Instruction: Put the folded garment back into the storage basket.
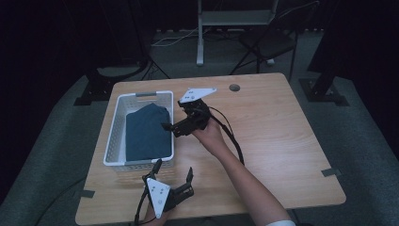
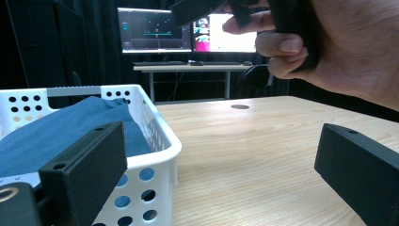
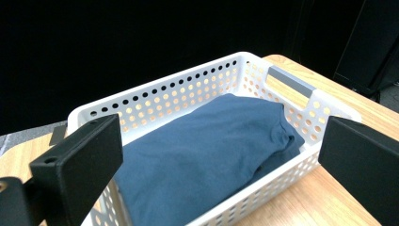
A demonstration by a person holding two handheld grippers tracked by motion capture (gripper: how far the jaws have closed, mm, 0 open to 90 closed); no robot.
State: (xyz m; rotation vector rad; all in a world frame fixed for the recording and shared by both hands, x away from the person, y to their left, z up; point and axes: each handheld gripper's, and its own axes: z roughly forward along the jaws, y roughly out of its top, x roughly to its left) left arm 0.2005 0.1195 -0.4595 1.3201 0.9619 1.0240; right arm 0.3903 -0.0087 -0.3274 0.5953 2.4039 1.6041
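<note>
Both grippers wide, empty — right gripper (image 1: 168,126) beside basket (image 1: 115,128), blue cloth (image 1: 146,134) inside

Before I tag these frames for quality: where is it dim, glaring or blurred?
High view: dim all over, surroundings nearly black. Left gripper view: monitors glare white, hand near the lens is soft. Right gripper view: basket and blue cloth evenly lit, black background.

white perforated basket (image 1: 115,136), dark blue cloth (image 1: 147,132), pale wood-grain table (image 1: 273,127)
</note>
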